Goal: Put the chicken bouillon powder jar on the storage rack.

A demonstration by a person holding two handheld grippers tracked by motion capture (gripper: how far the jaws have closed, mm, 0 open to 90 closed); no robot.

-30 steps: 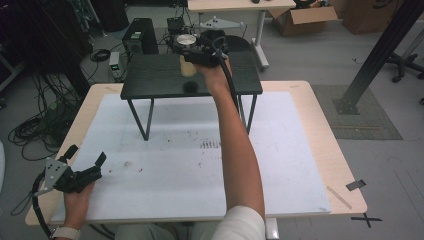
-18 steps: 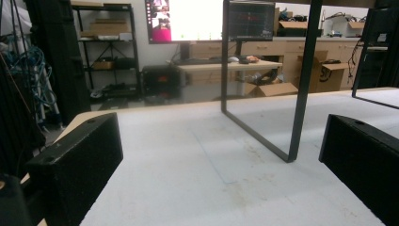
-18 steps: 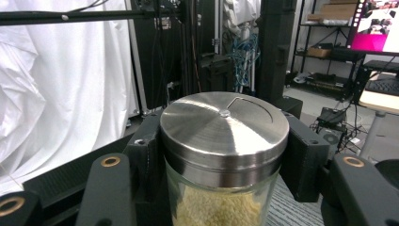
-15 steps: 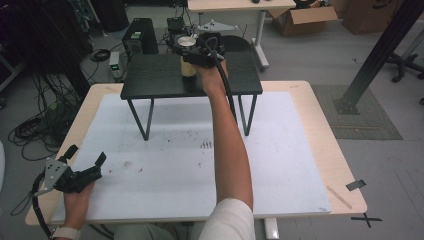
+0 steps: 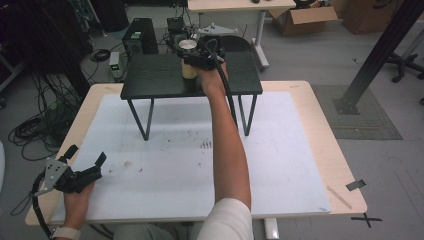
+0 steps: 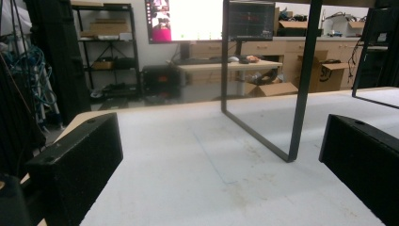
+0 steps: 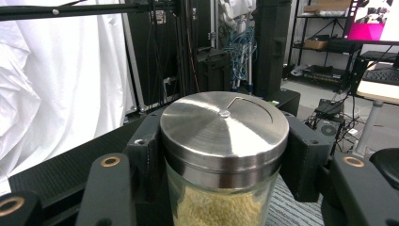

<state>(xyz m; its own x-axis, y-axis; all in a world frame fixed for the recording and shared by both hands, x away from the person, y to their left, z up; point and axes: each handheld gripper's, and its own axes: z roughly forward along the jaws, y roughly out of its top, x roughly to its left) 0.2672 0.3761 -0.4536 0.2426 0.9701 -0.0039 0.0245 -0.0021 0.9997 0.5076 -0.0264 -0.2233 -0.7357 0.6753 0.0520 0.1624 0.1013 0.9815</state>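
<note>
my right gripper (image 7: 221,188) was clamped around a glass jar (image 7: 221,202), one black jaw pressed against each side of it just under the lid. the jar was full of pale yellow grains, and its round brushed-steel lid (image 7: 224,129) sat right in front of the gripper's camera, with a small stud at the centre and a thin curved line beside it. in the high view that same gripper (image 5: 192,59) had my arm stretched far forward, the jar (image 5: 188,67) held upright over the far middle part of the small black stand (image 5: 150,80). i could not tell whether the jar's base was touching the stand's top or held just clear of it. the stand's thin black legs came down onto the white mat (image 5: 280,165) that covered the wooden table (image 5: 340,165).

my left gripper (image 5: 82,167) rested low at the near left corner of the mat, well apart from the jar and the stand. its jaws stood wide apart with nothing between them. from its own view i looked across the bare white mat (image 6: 188,179), and one of the stand's legs (image 6: 301,80) rose ahead and a little to the right of the gap.
</note>
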